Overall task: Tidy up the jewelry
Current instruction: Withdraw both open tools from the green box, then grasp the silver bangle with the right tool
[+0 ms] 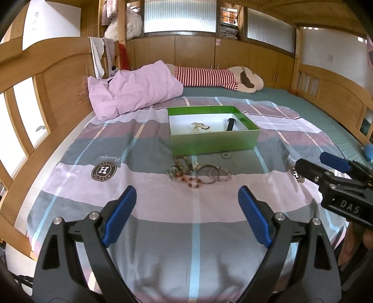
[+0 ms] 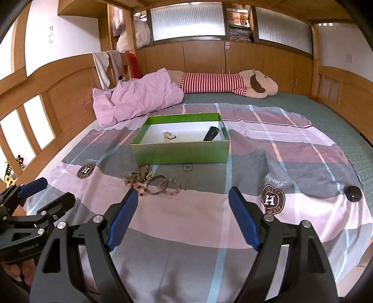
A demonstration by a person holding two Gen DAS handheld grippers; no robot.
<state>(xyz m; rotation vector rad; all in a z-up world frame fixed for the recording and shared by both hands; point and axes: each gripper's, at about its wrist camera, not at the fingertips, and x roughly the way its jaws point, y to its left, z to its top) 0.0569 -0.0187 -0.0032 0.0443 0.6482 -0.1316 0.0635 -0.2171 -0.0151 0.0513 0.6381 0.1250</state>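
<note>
Wooden bed frame [image 1: 28,70], frosted windows [image 1: 179,16], daylight.

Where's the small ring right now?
The small ring lies alone on the bedspread, just in front of the green box, right of the bracelet pile.

- The green box [image 1: 213,139] looks like glossy card with a metallic sheen outside and a matt white lining.
- The plaid bedsheet [image 1: 163,209] is smooth cloth with printed round badges.
- The pink quilt [image 1: 135,91] is soft, crumpled cloth.
- The bed frame [image 1: 58,77] and wall cabinets [image 1: 193,51] are varnished, light wood.
- The bangle [image 1: 208,173] looks like polished metal; the bead bracelets [image 1: 184,171] are glossy beads.
- The left gripper [image 1: 187,209] and right gripper [image 2: 183,211] have matt black plastic arms, silvery metal pins and matt blue pads.
- The plush toy [image 1: 242,79] is fuzzy fabric.
</note>
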